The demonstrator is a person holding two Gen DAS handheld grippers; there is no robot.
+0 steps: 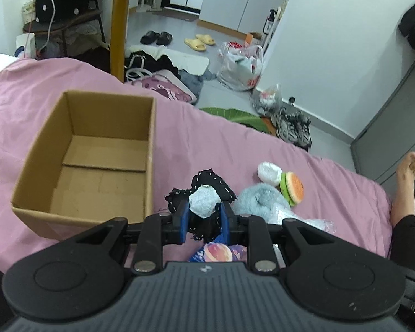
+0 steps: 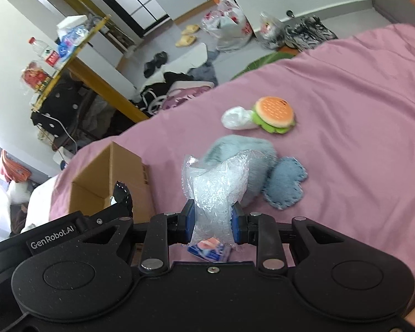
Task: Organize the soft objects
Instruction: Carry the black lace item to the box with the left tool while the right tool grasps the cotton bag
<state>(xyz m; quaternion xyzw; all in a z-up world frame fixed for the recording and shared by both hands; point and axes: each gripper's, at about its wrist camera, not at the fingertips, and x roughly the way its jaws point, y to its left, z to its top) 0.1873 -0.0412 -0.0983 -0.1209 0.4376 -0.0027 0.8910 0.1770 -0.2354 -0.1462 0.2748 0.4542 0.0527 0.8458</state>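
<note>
My left gripper (image 1: 203,211) is shut on a black stitched fabric toy (image 1: 207,186) with a white stuffing patch, just right of the open cardboard box (image 1: 83,155) on the pink bed. My right gripper (image 2: 211,215) is shut on a clear crinkly plastic bag (image 2: 218,182). Beyond it lie a grey-blue furry plush (image 2: 235,146), a blue denim cloud-shaped pad (image 2: 286,184), a burger plush (image 2: 274,113) and a white wad (image 2: 236,119). A small blue packet (image 2: 210,250) lies under the right gripper. The box holds nothing I can see.
The pink bedsheet (image 1: 262,149) ends at a floor strewn with slippers (image 1: 199,41), plastic bags (image 1: 242,66), sneakers (image 1: 293,127) and clothes. A yellow table leg (image 1: 120,25) stands behind the box. A person's bare foot (image 1: 406,182) rests at the bed's right edge.
</note>
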